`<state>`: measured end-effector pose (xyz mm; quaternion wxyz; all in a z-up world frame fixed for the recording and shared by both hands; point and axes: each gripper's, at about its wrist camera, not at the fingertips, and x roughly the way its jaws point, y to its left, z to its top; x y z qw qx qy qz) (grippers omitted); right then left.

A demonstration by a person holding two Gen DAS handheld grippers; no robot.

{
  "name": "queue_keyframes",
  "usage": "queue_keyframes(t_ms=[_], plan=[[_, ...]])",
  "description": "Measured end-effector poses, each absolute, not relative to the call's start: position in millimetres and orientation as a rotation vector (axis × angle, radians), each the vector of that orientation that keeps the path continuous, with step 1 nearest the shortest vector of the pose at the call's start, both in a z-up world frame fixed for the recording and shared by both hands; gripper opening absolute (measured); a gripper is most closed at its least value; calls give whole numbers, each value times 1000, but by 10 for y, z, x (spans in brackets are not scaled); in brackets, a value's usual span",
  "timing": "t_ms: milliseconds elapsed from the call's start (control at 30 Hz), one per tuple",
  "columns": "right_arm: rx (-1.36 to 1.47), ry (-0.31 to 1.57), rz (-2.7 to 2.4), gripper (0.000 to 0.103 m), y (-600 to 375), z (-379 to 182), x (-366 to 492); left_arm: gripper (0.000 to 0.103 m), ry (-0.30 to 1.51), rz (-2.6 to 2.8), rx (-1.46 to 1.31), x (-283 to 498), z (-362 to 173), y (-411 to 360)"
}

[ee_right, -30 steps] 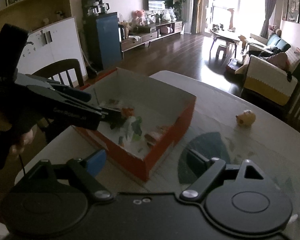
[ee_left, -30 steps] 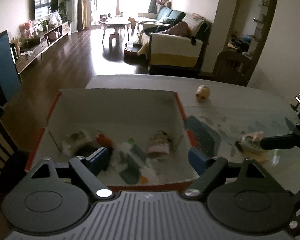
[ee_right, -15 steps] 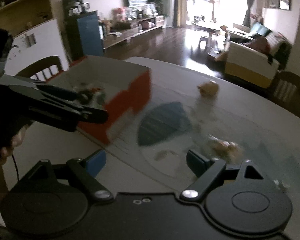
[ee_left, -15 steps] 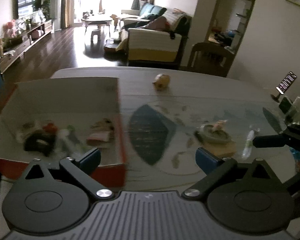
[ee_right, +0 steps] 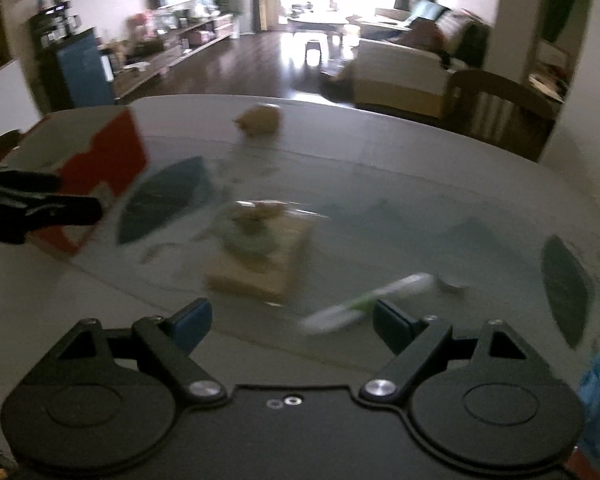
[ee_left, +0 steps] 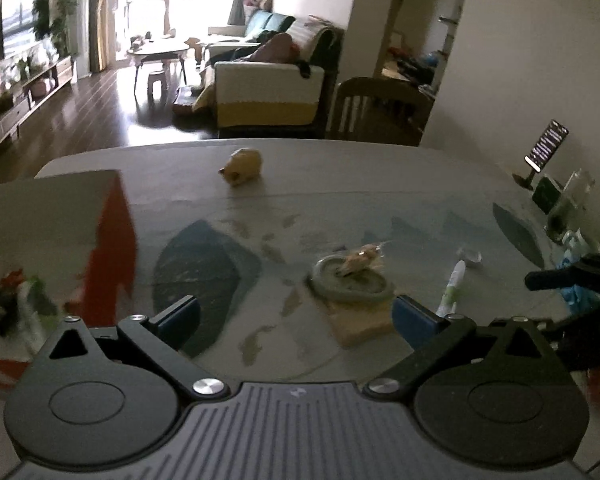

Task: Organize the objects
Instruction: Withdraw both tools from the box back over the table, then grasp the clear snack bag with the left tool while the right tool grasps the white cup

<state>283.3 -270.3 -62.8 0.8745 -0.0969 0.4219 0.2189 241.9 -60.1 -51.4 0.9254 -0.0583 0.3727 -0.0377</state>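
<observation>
Left wrist view: the left gripper hangs above the table with its jaws spread and nothing between them. Ahead and slightly right of its fingers lies a grey ring with a small figurine on it, both resting on a tan block; a white-and-green tube lies just right of the right finger. Far ahead sits a yellow toy. The red-and-white box, holding sorted items, stands to the left, presumably the collection point. The right gripper's tip enters from the far right

Right wrist view (blurred): the right gripper is likewise spread and empty. The tube lies just ahead between its fingers, probably the next pick; the block stack is ahead left, the box far left behind the left gripper
</observation>
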Motion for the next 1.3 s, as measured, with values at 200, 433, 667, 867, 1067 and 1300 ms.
queue_keyframes(t_ms=[200, 433, 667, 867, 1067, 1300], plan=[[-176, 891, 362, 87, -3132, -761, 3123, 103, 798, -84, -45, 2728, -651, -949], [-167, 916, 286, 87, -3458, -928, 3488, 103, 805, -80, -1, 3045, -787, -1194], [-99, 963, 225, 87, -3588, -1117, 3890, 103, 843, -99, 10, 3343, -962, -1323], [-99, 982, 198, 87, -3570, -1265, 4115, 103, 855, -113, -15, 3530, -1094, -1350], [-100, 1000, 192, 86, -3556, -1379, 4271, 103, 858, -95, -15, 3643, -1184, -1363], [-110, 1022, 186, 85, -3512, -1472, 4378, 102, 854, -86, -1, 3660, -1230, -1386]])
